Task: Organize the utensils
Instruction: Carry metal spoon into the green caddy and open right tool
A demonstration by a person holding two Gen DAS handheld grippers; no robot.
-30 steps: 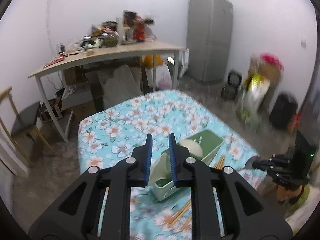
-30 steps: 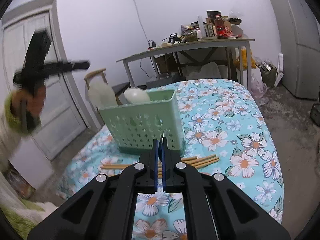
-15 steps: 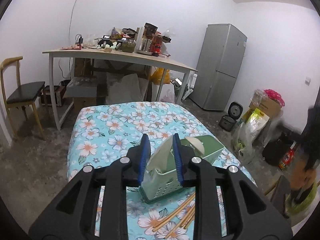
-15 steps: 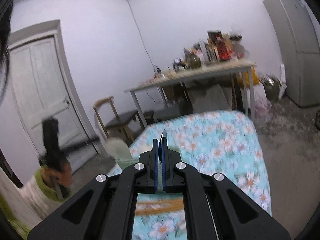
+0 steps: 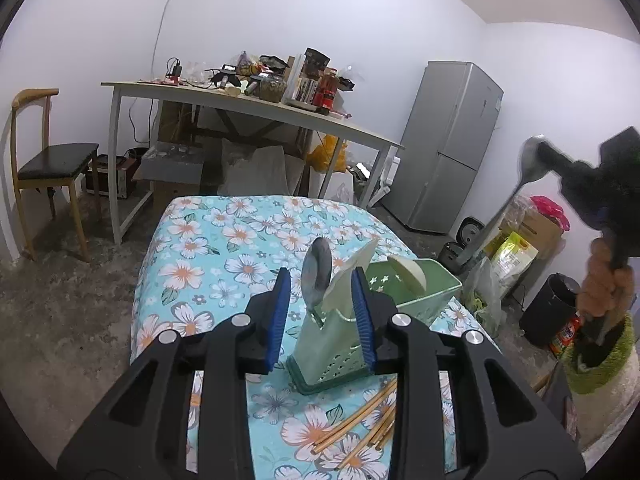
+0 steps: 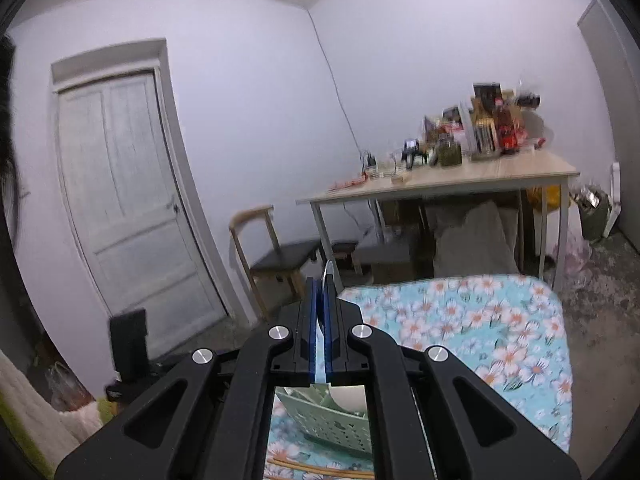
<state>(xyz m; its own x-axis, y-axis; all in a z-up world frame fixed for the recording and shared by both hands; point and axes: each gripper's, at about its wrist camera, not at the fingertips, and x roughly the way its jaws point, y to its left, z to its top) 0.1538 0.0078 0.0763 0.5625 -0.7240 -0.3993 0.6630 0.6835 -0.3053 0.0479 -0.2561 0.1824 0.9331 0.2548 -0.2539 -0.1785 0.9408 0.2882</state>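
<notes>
Our left gripper (image 5: pixel 322 316) opening, jaws astride the green perforated plastic caddy (image 5: pixel 340 344), untouched; right gripper (image 6: pixel 322 320) clamps a metal spoon (image 5: pixel 516 184).

Support: a table (image 5: pixel 192 248) is being covered by a turquoise cloth (image 5: pixel 240 236) printed with white flowers.
Holder: a pale green perforated utensil basket (image 5: pixel 336 360) is being carried upright on the cloth near its front.
Loose items: wooden chopsticks (image 5: pixel 360 420) are being left lying flat on the cloth, just beside the basket's base.
</notes>
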